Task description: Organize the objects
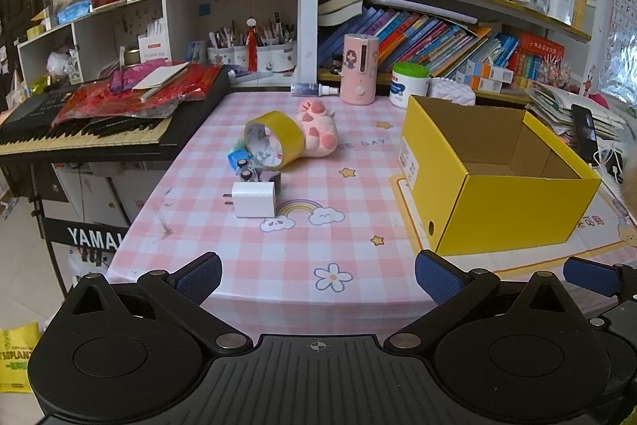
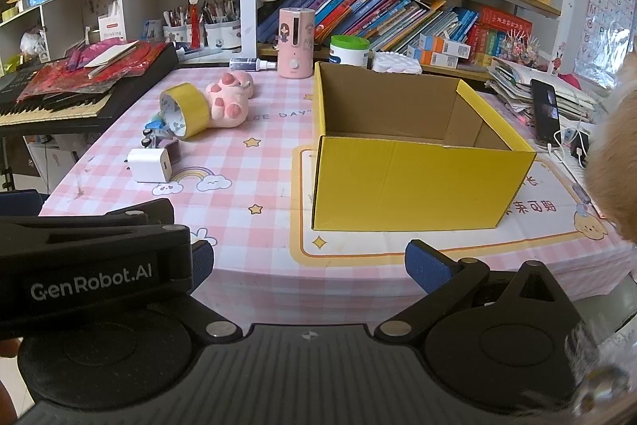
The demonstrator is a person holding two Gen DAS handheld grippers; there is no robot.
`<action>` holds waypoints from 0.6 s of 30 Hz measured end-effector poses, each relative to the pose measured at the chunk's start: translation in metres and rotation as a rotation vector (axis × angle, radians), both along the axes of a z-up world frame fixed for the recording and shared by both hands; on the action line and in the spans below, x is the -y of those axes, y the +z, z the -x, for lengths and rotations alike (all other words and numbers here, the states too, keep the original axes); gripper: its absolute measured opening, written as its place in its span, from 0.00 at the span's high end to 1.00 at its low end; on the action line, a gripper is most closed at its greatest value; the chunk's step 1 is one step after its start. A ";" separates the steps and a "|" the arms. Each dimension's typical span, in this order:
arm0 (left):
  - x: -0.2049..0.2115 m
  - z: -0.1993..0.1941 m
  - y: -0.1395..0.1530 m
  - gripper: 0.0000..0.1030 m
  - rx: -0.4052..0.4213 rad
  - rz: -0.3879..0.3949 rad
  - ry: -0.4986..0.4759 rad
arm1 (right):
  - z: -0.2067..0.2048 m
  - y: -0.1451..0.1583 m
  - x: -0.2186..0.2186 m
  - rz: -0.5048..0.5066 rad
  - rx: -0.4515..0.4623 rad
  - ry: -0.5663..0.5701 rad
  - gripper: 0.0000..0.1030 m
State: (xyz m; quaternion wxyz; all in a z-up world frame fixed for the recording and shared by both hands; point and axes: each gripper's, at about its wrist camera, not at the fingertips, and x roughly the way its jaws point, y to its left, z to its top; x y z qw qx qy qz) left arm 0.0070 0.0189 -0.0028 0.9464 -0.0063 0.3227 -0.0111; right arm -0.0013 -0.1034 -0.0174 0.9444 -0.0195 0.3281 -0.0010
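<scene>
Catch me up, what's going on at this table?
A person holds two grippers at the near table edge; the left gripper and the right gripper are both open and empty. Nothing has been picked up yet. The yellow cardboard box stands open, nothing visible inside. The loose items sit in a cluster to its left: a white charger plug, a yellow tape roll, a pink plush toy and a few small bits I can't identify.
</scene>
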 end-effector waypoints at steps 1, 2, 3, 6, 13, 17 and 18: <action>-0.001 0.000 0.000 0.00 0.001 0.000 0.001 | 0.000 0.000 0.000 -0.001 0.001 0.000 0.00; -0.001 0.000 0.001 0.00 0.001 0.001 0.001 | 0.001 0.000 0.000 -0.001 0.002 0.001 0.00; -0.002 0.001 0.000 0.00 0.001 0.003 0.003 | 0.001 0.000 -0.002 0.000 0.003 0.001 0.00; -0.006 0.001 0.002 0.00 0.003 0.009 0.008 | 0.001 0.001 -0.005 0.001 0.004 0.005 0.00; -0.013 0.003 0.006 0.00 0.019 0.017 0.026 | 0.000 0.007 -0.013 0.011 0.017 0.027 0.00; -0.018 0.004 0.008 0.00 0.036 0.015 0.042 | -0.001 0.011 -0.017 0.015 0.027 0.046 0.00; -0.019 0.004 0.008 0.00 0.039 0.014 0.046 | -0.002 0.011 -0.018 0.016 0.029 0.053 0.00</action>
